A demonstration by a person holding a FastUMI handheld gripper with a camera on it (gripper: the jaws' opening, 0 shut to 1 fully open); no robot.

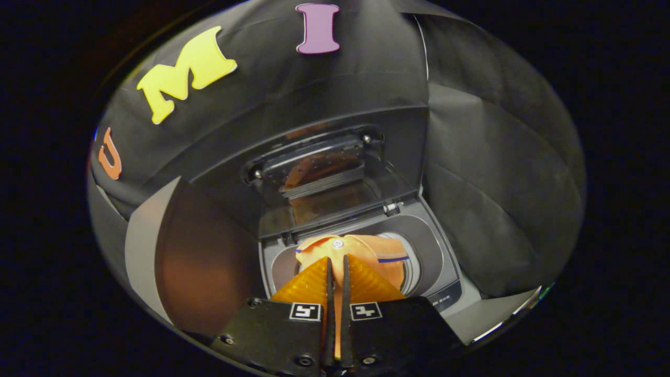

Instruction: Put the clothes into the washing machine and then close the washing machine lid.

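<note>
A top-loading washing machine (445, 262) stands in a black-draped booth, its glossy dark lid (324, 178) raised upright behind the round drum opening (413, 267) and mirroring a patch of orange. Over that opening, just ahead of the gripper (337, 262), hangs an orange garment (366, 251) with a thin blue stripe and a white button near its collar; it covers most of the drum mouth, so what lies inside the drum cannot be told. The gripper's two dark fingers (330, 283) stand nearly together with a narrow strip of orange cloth between them, closed on the garment above the machine's front half. The machine's grey top deck shows right of the drum, and a pale panel (141, 241) stands to the machine's left.
</note>
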